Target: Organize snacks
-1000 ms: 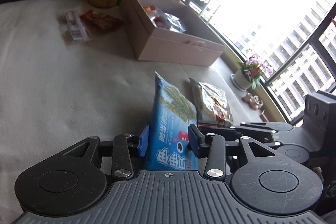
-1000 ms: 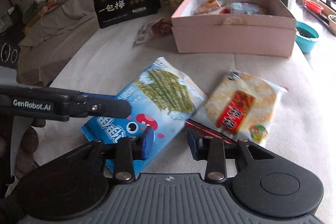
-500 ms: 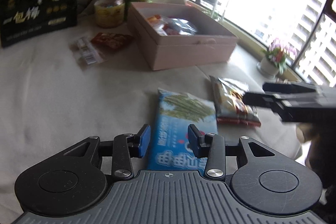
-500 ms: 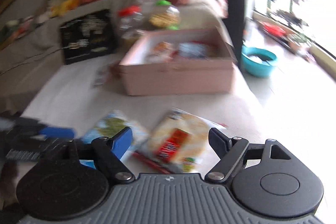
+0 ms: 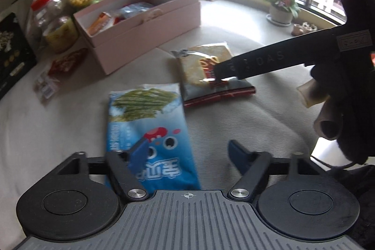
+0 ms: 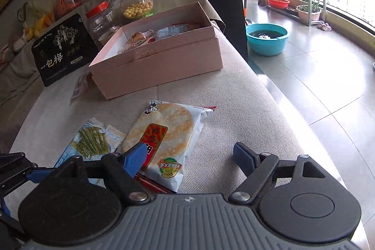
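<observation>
A blue snack bag (image 5: 150, 130) lies flat on the grey cloth; it also shows in the right wrist view (image 6: 89, 144). My left gripper (image 5: 187, 151) is open and empty above its near end. A rice cracker bag (image 6: 164, 135) lies beside it to the right, on a red packet (image 5: 220, 95). My right gripper (image 6: 189, 158) is open and empty, just above the cracker bag's near end; it reaches in from the right in the left wrist view (image 5: 225, 72). An open pink box (image 6: 159, 57) with several snacks inside stands behind.
A black plum box (image 6: 61, 48), a red-lidded jar (image 6: 100, 20) and a green-lidded jar (image 6: 138, 1) stand behind the pink box. Small packets (image 5: 61, 67) lie left of the box. The table edge drops to the floor at right, with a blue basin (image 6: 267, 38).
My left gripper let go of the blue bag, which now lies flat, and opened wide. My right gripper opened and moved over the rice cracker bag.
</observation>
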